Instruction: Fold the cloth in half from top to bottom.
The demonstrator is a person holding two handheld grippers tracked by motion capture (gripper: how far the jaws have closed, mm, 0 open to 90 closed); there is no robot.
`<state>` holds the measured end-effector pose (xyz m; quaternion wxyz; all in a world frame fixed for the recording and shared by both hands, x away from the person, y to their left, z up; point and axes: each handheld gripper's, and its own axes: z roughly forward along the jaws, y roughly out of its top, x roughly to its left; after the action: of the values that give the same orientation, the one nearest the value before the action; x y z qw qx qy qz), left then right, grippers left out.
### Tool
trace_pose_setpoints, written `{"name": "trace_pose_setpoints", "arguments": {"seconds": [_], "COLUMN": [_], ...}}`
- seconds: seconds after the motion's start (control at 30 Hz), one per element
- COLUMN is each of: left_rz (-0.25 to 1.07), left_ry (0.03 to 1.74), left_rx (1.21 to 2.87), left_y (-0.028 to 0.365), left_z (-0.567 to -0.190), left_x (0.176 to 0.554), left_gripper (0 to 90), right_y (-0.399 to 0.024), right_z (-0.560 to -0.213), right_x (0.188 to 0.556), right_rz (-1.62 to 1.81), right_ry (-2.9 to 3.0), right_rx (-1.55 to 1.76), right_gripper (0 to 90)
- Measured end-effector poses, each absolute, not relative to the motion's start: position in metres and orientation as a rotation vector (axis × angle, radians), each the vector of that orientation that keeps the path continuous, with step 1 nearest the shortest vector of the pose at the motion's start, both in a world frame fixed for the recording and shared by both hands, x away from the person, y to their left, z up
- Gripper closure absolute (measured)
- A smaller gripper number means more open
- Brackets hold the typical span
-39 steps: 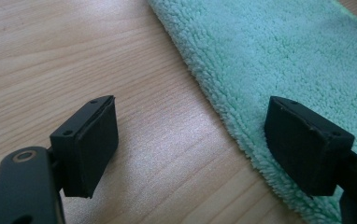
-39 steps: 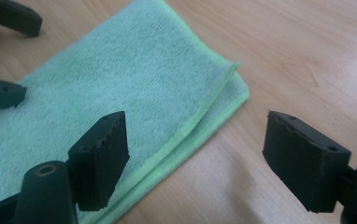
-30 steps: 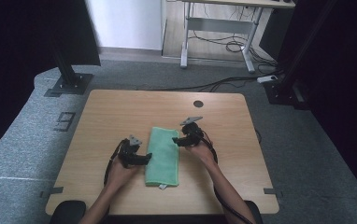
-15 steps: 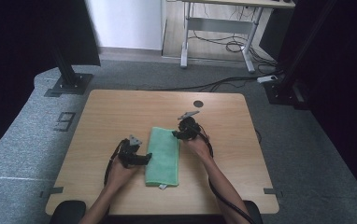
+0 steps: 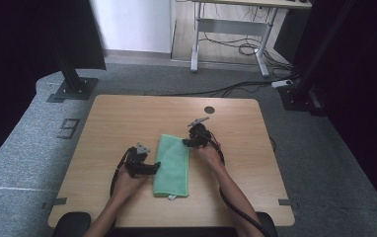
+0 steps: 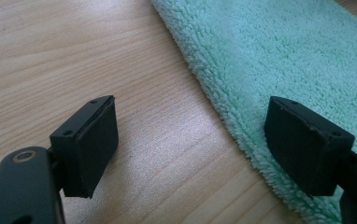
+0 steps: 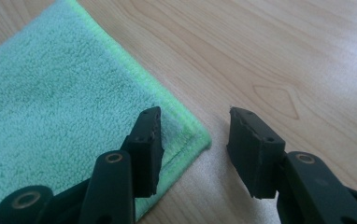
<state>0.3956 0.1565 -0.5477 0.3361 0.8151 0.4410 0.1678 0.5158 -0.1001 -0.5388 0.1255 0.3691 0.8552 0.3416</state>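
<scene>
A folded green towel [image 5: 172,163] lies lengthwise on the wooden table [image 5: 127,118]. My left gripper [image 5: 153,167] rests low at the towel's left long edge, open; in the left gripper view [image 6: 190,149] one jaw is over bare wood and the other over the towel [image 6: 279,51] edge. My right gripper [image 5: 186,143] is at the towel's far right corner. Its jaws have just been closing and stand apart. In the right gripper view [image 7: 195,140] the towel [image 7: 50,93] corner lies between and under them, with no pad pressing it.
A dark round hole [image 5: 209,109] sits in the table's far side. A small white tag [image 5: 171,197] sticks out at the towel's near end. Beyond the table are a metal desk frame [image 5: 226,29] and floor cables [image 5: 245,89].
My right gripper has shifted a little farther along the towel's right edge to its far corner, sunk lower, and its jaws have narrowed. The left gripper has stayed put.
</scene>
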Motion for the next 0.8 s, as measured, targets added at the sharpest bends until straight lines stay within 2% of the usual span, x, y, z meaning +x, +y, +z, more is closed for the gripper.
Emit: {"name": "trace_pose_setpoints", "arguments": {"seconds": [0.07, 0.23, 0.37, 0.8], "left_rz": [0.438, 0.438, 0.438, 0.427], "left_ry": [1.150, 1.150, 1.150, 1.136], "left_rx": [2.126, 2.126, 2.126, 2.131], "left_y": [0.1565, 0.1564, 0.1564, 0.1573], "left_z": [-0.5476, -0.5476, -0.5477, -0.5475], "left_x": [0.3956, 0.3956, 0.3956, 0.3971], "left_gripper": [17.7, 17.7, 17.7, 17.5], "right_y": [-0.1004, -0.0970, -0.0968, -0.0949], "right_z": [-0.5386, -0.5375, -0.5377, -0.5365], "right_x": [0.5160, 0.5122, 0.5120, 0.5121], "right_rz": [0.994, 1.015, 1.037, 1.023], "right_ry": [2.493, 2.514, 2.530, 2.543], "right_rx": [1.082, 1.099, 1.109, 1.112], "right_gripper": [55.2, 72.2, 80.4, 83.8]}}
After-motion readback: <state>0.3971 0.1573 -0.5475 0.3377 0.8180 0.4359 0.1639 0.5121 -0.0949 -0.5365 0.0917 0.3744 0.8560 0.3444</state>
